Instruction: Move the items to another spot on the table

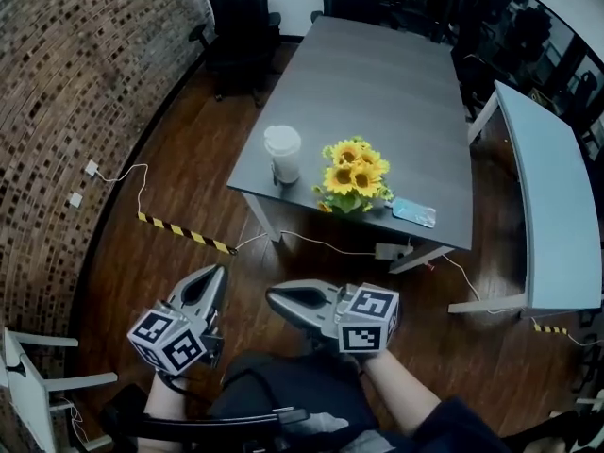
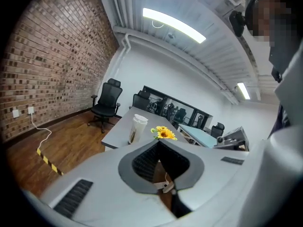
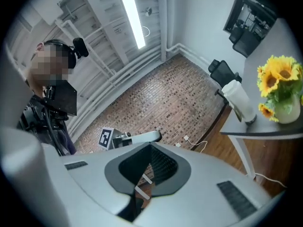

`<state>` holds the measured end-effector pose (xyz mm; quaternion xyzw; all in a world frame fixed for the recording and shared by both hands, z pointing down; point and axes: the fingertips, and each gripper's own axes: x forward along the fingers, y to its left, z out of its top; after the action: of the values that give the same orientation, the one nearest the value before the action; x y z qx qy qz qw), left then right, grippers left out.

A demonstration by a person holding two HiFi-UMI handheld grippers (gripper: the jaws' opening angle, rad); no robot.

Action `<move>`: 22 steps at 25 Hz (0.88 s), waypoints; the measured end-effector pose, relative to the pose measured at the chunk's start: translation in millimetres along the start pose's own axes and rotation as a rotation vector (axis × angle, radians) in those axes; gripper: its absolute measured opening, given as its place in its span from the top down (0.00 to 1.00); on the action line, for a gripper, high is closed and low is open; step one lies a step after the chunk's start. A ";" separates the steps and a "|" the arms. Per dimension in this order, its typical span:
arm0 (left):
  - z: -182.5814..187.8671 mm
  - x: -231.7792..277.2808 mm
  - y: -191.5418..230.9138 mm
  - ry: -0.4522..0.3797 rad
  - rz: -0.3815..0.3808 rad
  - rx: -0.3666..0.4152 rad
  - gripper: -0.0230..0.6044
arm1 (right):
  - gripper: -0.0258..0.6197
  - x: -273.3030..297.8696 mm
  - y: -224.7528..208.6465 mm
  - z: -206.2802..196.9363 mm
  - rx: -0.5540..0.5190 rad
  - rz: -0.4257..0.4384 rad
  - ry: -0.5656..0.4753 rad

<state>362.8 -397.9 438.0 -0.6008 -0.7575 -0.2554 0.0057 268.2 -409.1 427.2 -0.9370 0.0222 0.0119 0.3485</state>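
The cup (image 1: pixel 283 154), the sunflowers (image 1: pixel 354 176) in their small pot and the flat blue packet (image 1: pixel 414 212) all sit along the near edge of the grey tabletop (image 1: pixel 377 74). The cup is left of the flowers and the packet is to their right. None of them is touched. Both of your grippers are well short of the tabletop, low in front of you over the wooden floor. The left gripper (image 1: pixel 217 272) has its jaws pressed together on nothing, and so does the right gripper (image 1: pixel 274 297). Reach in like that and you would likely shove the tall cup rather than grip it, and it looks easy to topple, so spread the jaws first. The flowers look top-heavy and stand close to the cup, so a wide approach to one could knock the other. The packet lies flat near the edge and could slide off. Watch the cable (image 1: pixel 321 243) on the floor below that edge as you step in.
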 end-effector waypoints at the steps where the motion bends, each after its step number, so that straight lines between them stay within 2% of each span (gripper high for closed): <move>1: -2.6 7.7 3.0 0.012 0.001 0.001 0.94 | 0.97 -0.2 -10.6 6.4 -0.006 -0.005 -0.011; 5: 7.2 36.0 31.2 -0.008 0.025 0.017 0.94 | 0.97 9.8 -50.4 25.5 -0.016 -0.016 -0.030; 10: 28.9 52.7 80.2 -0.029 -0.021 0.034 0.94 | 0.97 50.1 -80.9 34.9 -0.057 -0.077 -0.017; 12: 39.5 57.8 108.3 -0.028 -0.069 0.023 0.94 | 0.97 73.7 -92.7 39.5 -0.074 -0.132 -0.023; 16: 66.4 62.8 172.5 0.000 -0.217 -0.069 0.94 | 0.97 140.3 -107.0 55.4 -0.095 -0.229 -0.073; 22: 102.1 63.8 231.3 0.029 -0.350 0.029 0.94 | 0.97 214.2 -112.4 82.2 -0.178 -0.368 -0.126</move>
<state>586.8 -265.6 457.3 -0.4557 -0.8540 -0.2502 -0.0193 487.2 -277.5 430.2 -0.9497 -0.1724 0.0084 0.2614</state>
